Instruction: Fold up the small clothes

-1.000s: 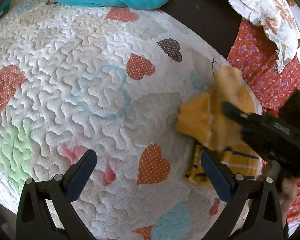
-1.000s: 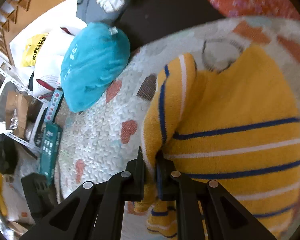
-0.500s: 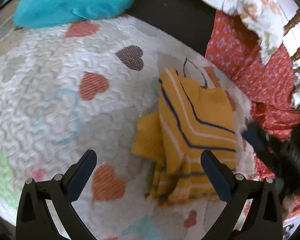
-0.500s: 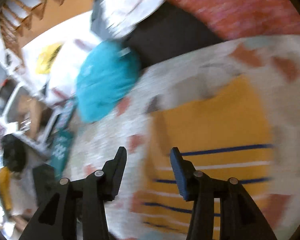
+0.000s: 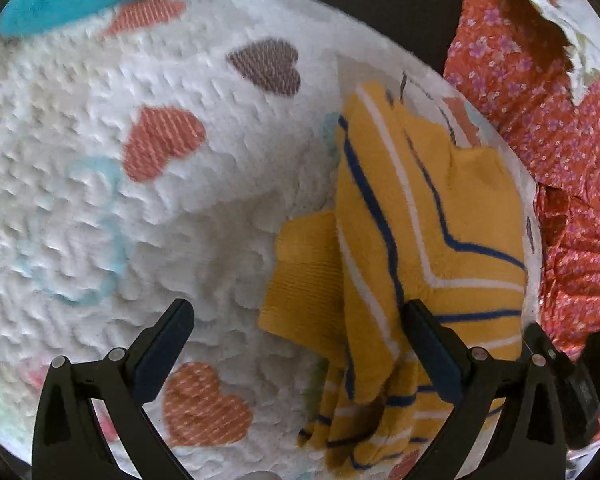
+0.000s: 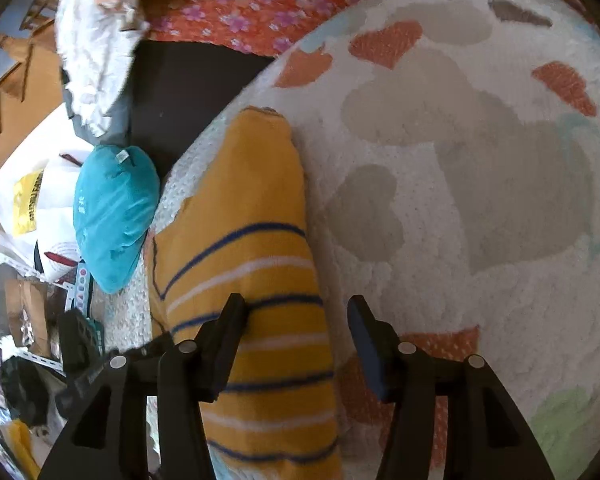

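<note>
The yellow striped garment (image 5: 412, 240) lies folded on the heart-print quilt (image 5: 148, 216) — left gripper (image 5: 296, 344) spread wide above it, right gripper (image 6: 296, 332) parted too, holding nothing.

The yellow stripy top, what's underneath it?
The yellow striped top lies on the white quilt with hearts. The folded top hides the quilt directly beneath, so anything else there cannot be seen.
</note>
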Motion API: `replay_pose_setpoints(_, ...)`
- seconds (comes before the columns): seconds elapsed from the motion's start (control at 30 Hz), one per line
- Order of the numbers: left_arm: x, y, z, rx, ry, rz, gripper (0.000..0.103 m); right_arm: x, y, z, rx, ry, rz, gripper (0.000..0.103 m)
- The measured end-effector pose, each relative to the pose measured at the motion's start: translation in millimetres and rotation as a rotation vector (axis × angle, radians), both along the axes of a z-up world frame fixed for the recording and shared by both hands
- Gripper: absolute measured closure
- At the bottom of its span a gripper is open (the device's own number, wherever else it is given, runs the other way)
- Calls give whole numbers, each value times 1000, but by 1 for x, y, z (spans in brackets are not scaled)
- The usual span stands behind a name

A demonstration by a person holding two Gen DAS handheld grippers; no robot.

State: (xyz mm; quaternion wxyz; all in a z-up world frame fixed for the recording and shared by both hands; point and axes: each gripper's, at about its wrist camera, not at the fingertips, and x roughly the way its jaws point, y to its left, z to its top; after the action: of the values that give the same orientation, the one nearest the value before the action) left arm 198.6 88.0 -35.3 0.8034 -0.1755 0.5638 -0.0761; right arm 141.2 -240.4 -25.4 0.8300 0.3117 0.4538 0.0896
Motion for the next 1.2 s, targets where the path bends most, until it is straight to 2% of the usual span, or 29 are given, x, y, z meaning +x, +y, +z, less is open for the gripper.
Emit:
replay_pose_setpoints(0.07,-16,2,17,41,-56,4,0,-24,8,18,-58,-56,14,49)
replay_pose_setpoints(0.13,-33,0,28,86,-101,4,0,-46,20,29,-144,-88,34,67)
replay_pose_setpoints(0.17,-38,-3,29,118,-104,0,0,-54,26,29,-166,-95,56,79)
replay_pose_setpoints(0.2,-42,-6,25,155,-97,-10,0,-60,36,25,-183,-84,82,83)
replay_pose_setpoints(0.27,-44,-7,15,185,-60,-19,0,-59,45,8,-195,-29,112,84)
replay_pose_setpoints(0.33,-52,0,14,167,-38,-3,0,-51,49,-18,-213,52,128,84)
replay_pose_setpoints(0.4,-68,6,30,153,-80,0,0,-52,42,-19,-174,58,114,84)
replay_pose_setpoints(0.47,-87,6,54,193,-154,6,0,-64,34,1,-120,15,99,84)
replay_pose_setpoints(0.5,-102,4,71,231,-214,9,0,-70,33,10,-126,-7,100,83)
replay_pose_setpoints(0.63,-159,-13,125,416,-448,46,0,-100,35,39,-249,-54,96,78)
replay_pose_setpoints(0.7,-190,-24,150,482,-557,79,0,-120,37,47,-288,-68,89,67)
replay_pose_setpoints(0.77,-212,-34,166,504,-597,108,0,-133,40,51,-317,-77,77,58)
replay_pose_setpoints(0.8,-216,-39,170,498,-596,108,0,-145,42,53,-338,-86,67,52)
replay_pose_setpoints(0.87,-225,-46,174,459,-588,87,0,-158,50,57,-382,-94,62,47)
replay_pose_setpoints(1.0,-240,-62,168,408,-510,58,0,-184,66,58,-533,-101,66,40)
replay_pose_setpoints(1.2,-260,-91,153,463,-494,-7,0,-198,64,61,-600,-85,42,33)
